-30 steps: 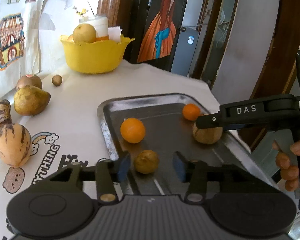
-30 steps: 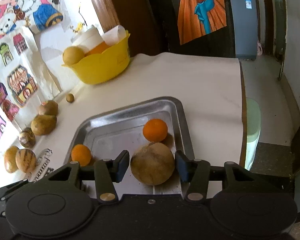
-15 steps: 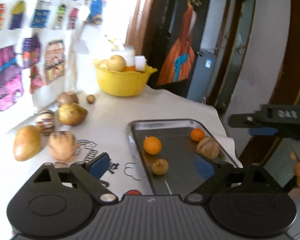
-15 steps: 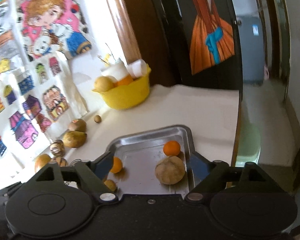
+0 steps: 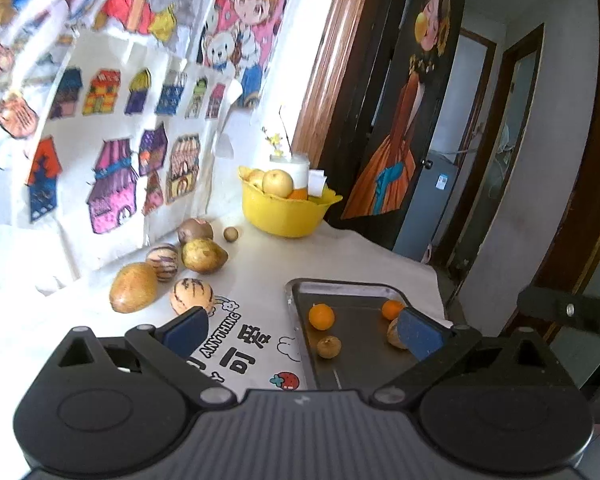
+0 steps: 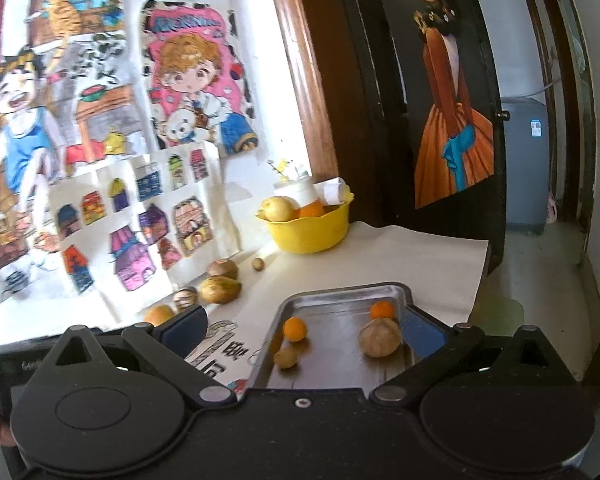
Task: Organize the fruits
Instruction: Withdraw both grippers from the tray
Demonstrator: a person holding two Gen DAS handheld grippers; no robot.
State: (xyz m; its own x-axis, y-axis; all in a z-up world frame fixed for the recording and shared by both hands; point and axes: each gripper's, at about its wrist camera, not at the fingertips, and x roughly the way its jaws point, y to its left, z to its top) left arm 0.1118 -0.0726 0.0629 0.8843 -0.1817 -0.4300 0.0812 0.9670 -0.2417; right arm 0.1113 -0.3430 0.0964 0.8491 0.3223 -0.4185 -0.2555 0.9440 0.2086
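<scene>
Left hand-held gripper (image 5: 302,330): I am holding it spread wide and empty, above the near edge of the surface (image 5: 260,280).
Right hand-held gripper (image 6: 304,328): I am keeping it wide too, gripping nothing, raised above the tray (image 6: 340,294).
Tray contents: two oranges (image 6: 295,328) (image 6: 382,310), a small brown fruit (image 6: 286,357) and a round tan fruit (image 6: 380,337) are lying apart inside.
Loose fruit: striped melons (image 5: 192,295), a pear (image 5: 203,255) and others are waiting by the wall, near the yellow bowl (image 5: 288,212).
Doing it well: I am judging the striped melon nearest my left hand the next pick; I should be straddling its widest part, squeezing gently, since round fruit rolls.
</scene>
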